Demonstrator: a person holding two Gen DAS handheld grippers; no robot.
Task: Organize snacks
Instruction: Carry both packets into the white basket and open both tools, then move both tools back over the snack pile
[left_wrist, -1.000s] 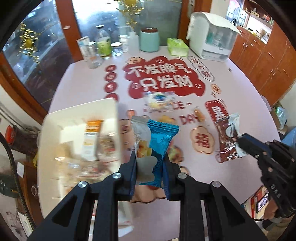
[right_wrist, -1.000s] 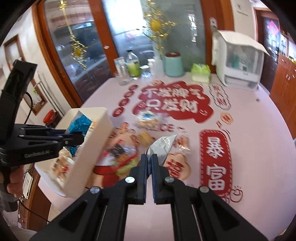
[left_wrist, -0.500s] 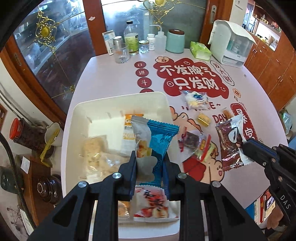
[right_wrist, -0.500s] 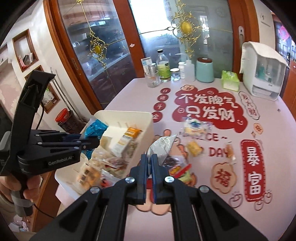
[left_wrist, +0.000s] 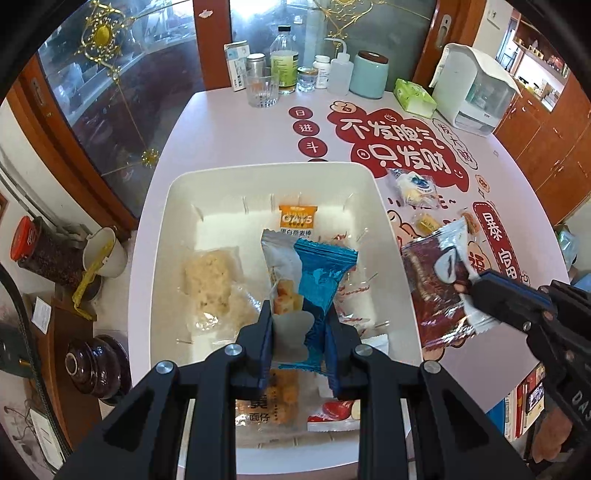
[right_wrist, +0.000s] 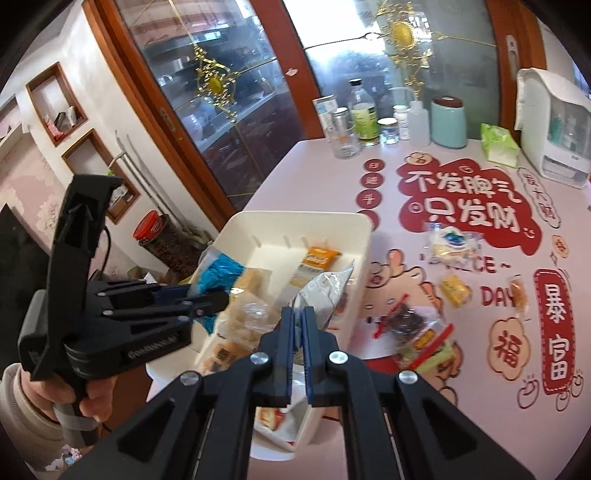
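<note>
**Two snack packets held over and beside a white bin**

The blue snack packet (left_wrist: 321, 280) stood upright between the jaws of the left gripper (left_wrist: 299, 343), which were clamped on its lower end; it hung above the inside of the white bin (left_wrist: 177, 192); in the right wrist view the same packet (right_wrist: 218, 273) showed at the tip of the left gripper (right_wrist: 207, 301), over the bin's near-left part. The dark red packet (left_wrist: 432, 291) was pinched at its silver edge by the right gripper (left_wrist: 476, 286), jaws closed on it; it hung just beside the bin's right wall, over the table (left_wrist: 229, 122); from the right wrist view only its silver top (right_wrist: 325, 291) rose above the right gripper (right_wrist: 298, 325), in front of the bin's wall (right_wrist: 364, 236). Inside the bin lay an orange oat bar (left_wrist: 295, 219), a clear pack of pale rice cake (left_wrist: 210, 280) and further wrapped snacks near the front. On the printed pink tablecloth, right of the bin, lay a white-and-blue snack (left_wrist: 413, 186), a small yellow sweet (left_wrist: 426, 223) and, in the right wrist view, a clear bag with red trim (right_wrist: 410, 325). A person's hand (right_wrist: 92, 398) gripped the left gripper's handle. Bottles, a glass and a teal jar (left_wrist: 369, 74) stood at the table's far edge.
</note>
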